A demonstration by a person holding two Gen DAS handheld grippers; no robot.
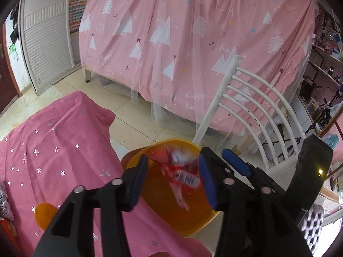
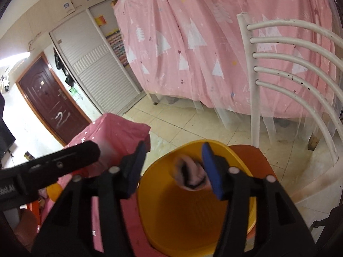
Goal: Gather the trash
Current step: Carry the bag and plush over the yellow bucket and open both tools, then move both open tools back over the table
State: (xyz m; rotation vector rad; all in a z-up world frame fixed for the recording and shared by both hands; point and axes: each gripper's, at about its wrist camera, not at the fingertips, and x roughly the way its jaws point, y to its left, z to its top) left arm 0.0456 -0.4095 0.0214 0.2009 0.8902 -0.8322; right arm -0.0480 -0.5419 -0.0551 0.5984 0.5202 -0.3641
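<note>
Both grippers hang spread above the yellow bin point(image 2: 193, 220): left gripper point(image 1: 173, 177) over a blurred red wrapper point(image 1: 182, 175), right gripper point(image 2: 171, 171) over a pinkish wad point(image 2: 190, 175), neither gripped.

Bin point(image 1: 171, 214) right of table point(image 1: 53, 150); chair point(image 1: 257, 107) behind.

Open bin point(image 2: 193, 218) mouth between pink-clothed table point(image 1: 53, 150) and white chair point(image 2: 255, 107).

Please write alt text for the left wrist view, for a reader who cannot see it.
The open left gripper hangs above a yellow bin, with blurred red wrappers between its fingers. Beside it are a pink star cloth and a white chair.
</note>
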